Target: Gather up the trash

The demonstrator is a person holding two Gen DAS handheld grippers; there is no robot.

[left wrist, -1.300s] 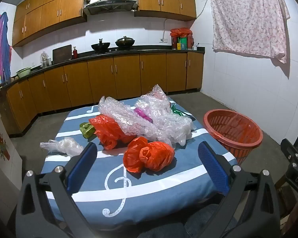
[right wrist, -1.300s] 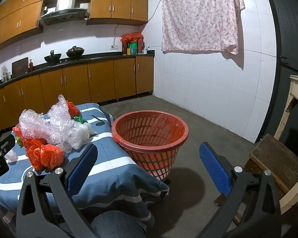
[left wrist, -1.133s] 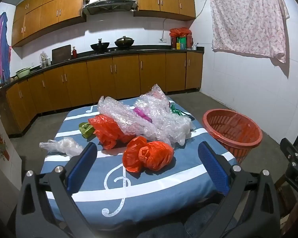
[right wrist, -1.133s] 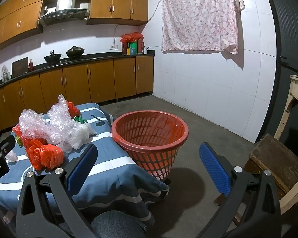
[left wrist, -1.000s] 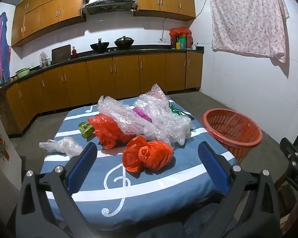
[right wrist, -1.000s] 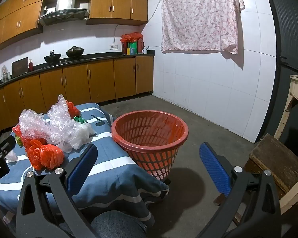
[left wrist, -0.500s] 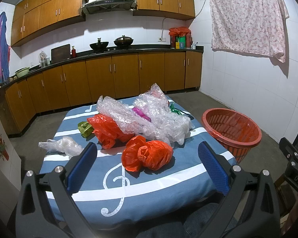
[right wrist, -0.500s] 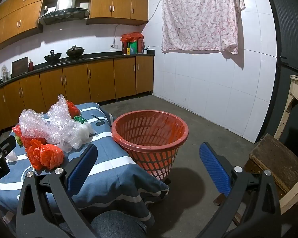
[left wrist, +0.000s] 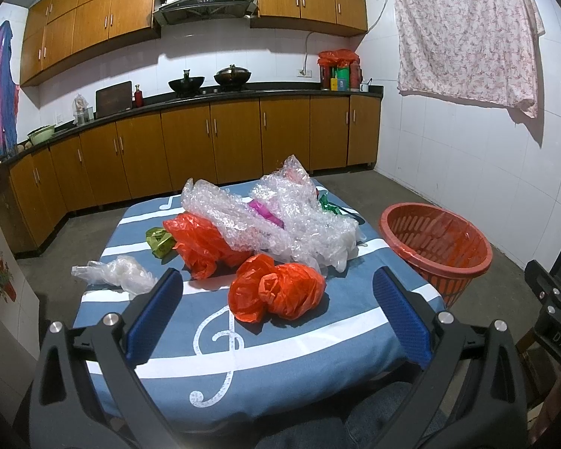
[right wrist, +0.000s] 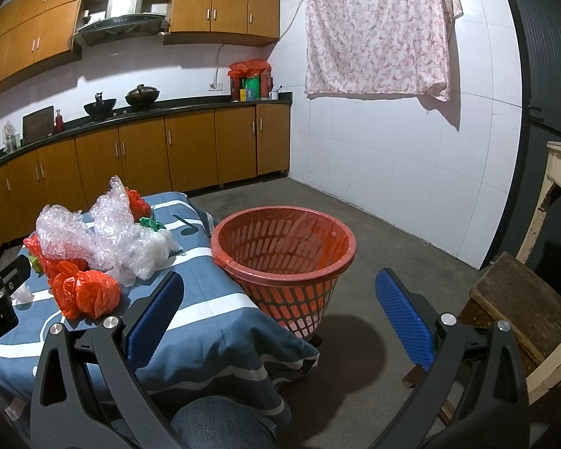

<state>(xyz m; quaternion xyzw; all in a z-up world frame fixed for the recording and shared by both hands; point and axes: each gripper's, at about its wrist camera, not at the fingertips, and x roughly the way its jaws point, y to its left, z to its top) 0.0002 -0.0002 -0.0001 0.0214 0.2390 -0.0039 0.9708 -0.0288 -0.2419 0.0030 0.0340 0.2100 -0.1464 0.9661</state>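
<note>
The table (left wrist: 280,374), draped in a blue cloth with white stripes and music notes, fills the lower middle of the left wrist view. The red basket (right wrist: 284,258), lined with a red bag, stands on the floor just beside the table's right edge, at centre frame in the right wrist view. A sprawl of bubble wrap (left wrist: 276,220) lies across the middle of the table, over a larger orange bag (left wrist: 202,243). In front of it sits a crumpled orange bag (left wrist: 276,292), nearest the left hand-held gripper (left wrist: 276,314), whose jaws are spread wide and empty. Smaller pieces lie at left: a clear plastic bag (left wrist: 116,271) and a green wrapper (left wrist: 159,239). The right hand-held gripper (right wrist: 280,310) is likewise released, aimed at the basket, holding nothing.

Nothing seems collected yet. The risks, as I judge them: thin plastic may slip from a shallow pinch, a grab may snag the cloth, and light bags may miss the basket.
</note>
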